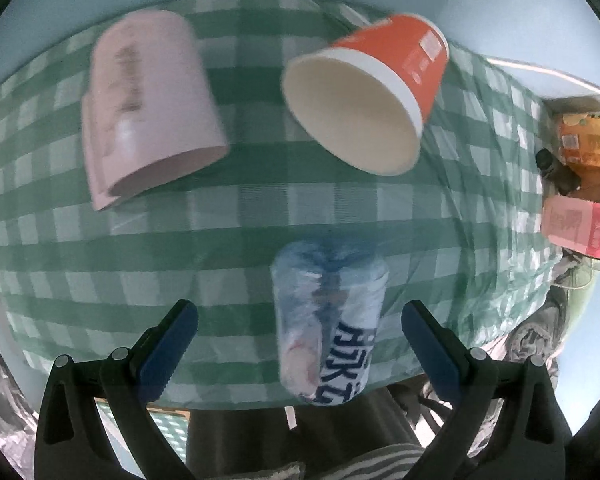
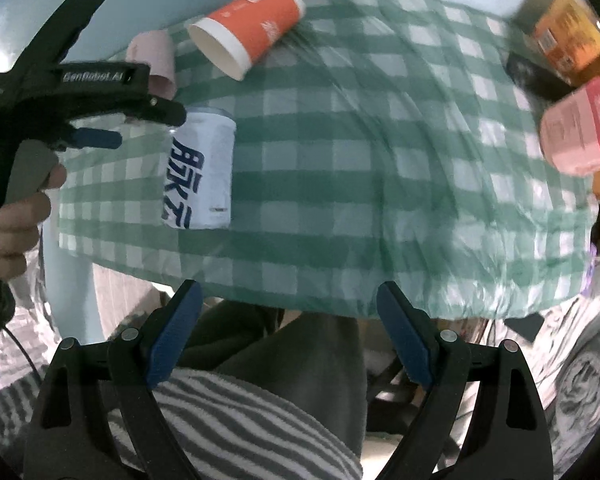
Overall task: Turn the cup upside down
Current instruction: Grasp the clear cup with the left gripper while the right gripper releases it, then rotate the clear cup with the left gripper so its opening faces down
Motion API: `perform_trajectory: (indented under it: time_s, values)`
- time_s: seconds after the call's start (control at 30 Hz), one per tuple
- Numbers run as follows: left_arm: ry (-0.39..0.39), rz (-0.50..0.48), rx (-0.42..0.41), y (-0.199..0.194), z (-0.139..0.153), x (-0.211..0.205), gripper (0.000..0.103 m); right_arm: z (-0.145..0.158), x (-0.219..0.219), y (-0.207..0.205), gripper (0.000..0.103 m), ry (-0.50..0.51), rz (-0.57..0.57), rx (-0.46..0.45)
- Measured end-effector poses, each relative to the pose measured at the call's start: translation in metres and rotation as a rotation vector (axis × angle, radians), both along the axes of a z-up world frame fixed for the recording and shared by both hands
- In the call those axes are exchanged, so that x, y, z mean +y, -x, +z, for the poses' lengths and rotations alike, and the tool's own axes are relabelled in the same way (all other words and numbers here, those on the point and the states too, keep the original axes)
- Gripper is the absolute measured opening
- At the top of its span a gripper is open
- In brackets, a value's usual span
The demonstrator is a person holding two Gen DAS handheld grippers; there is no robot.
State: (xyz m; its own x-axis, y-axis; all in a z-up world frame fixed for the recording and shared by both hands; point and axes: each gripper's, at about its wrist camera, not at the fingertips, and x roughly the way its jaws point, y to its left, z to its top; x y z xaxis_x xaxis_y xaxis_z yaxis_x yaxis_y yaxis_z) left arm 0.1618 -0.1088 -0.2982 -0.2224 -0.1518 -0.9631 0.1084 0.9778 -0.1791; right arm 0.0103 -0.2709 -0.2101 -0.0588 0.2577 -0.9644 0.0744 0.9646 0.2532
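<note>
While both grippers have their blue pads spread wide apart with nothing between them, three cups sit on the green checked cloth (image 1: pixel 260 216). All places here are told from the white and blue cup (image 1: pixel 330 320), which has big dark blue letters on its side. It is blurry in the left wrist view, and I cannot tell if it stands up or lies down.

The left gripper (image 1: pixel 300 344) is around this cup: one pad is on each side of it, but neither pad touches it. In the right wrist view the left gripper (image 2: pixel 112 128) comes in from the left, just beside the cup (image 2: pixel 200 168), and a hand (image 2: pixel 16 216) holds its handle.

The orange paper cup (image 1: pixel 364 96) is beyond the white and blue cup and a little to the right. It lies tipped on its side, with its white open mouth facing the camera. The pale pink mug (image 1: pixel 148 108) is beyond it to the left, mouth down.

The right gripper (image 2: pixel 288 328) is well apart from the white and blue cup, back past the cloth's near edge, above a striped sleeve (image 2: pixel 240 412).

Far to the right of the cup, a pink box (image 1: pixel 576 228) and an orange box (image 1: pixel 588 140) sit by the cloth's edge.
</note>
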Motion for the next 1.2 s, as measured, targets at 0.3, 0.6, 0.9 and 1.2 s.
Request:
perform_trajectory:
  time_s: [0.3, 0.6, 0.9, 1.2]
  values:
    - [-0.022, -0.025, 0.068, -0.006, -0.029, -0.027, 0.103, -0.003, -0.017, 0.008, 0.088, 0.007, -0.049, 0.014]
    - [-0.021, -0.025, 0.015, -0.002, -0.026, -0.021, 0.073, -0.005, -0.019, 0.010, 0.088, 0.013, -0.053, 0.016]
    - [-0.025, -0.033, -0.254, 0.014, 0.041, -0.003, 0.073, -0.012, -0.015, 0.011, 0.088, 0.007, -0.036, 0.036]
    - [0.039, -0.003, -0.675, 0.048, 0.093, 0.017, 0.073, -0.013, -0.006, 0.014, 0.088, 0.021, 0.010, 0.042]
